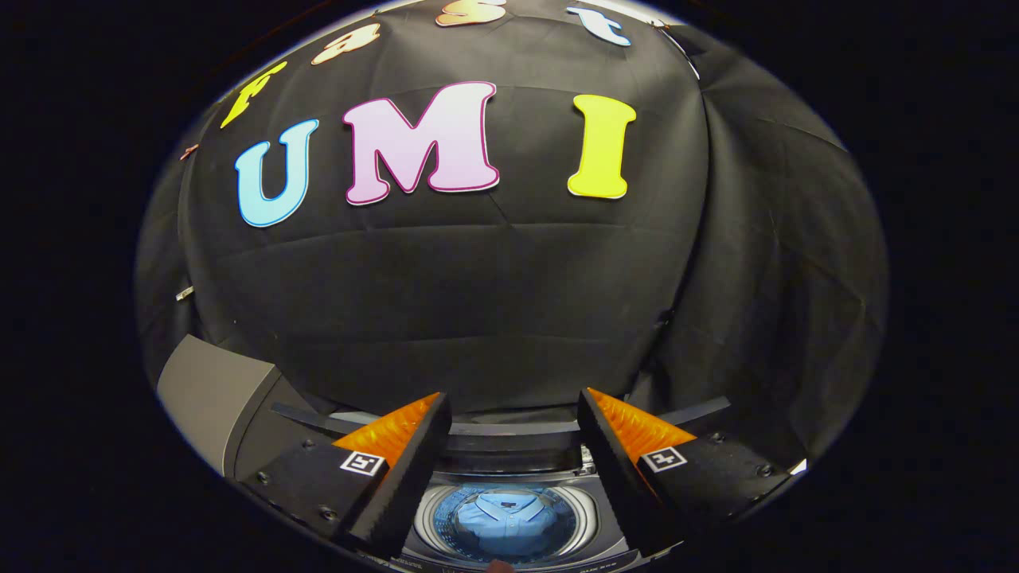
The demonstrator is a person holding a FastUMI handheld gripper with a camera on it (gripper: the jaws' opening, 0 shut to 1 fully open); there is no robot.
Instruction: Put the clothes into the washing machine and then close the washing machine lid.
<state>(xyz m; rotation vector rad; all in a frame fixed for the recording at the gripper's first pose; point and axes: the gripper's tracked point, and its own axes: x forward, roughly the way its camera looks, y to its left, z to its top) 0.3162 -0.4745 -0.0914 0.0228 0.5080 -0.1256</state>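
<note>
Clothes (509, 517), a blue shirt, already lie in the washing machine (589, 509) drum below the wide-spread, empty gripper (513, 426), so closing the lid looks left.

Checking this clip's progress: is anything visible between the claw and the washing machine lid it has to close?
Nothing visible blocks it. The blue shirt already lies in the washing machine drum, seen between the open claw fingers. The raised lid stands just beyond the fingertips, in front of the black cloth wall.

The claw (513, 422) fingers hide both sides of the washing machine (509, 477)'s top.
</note>
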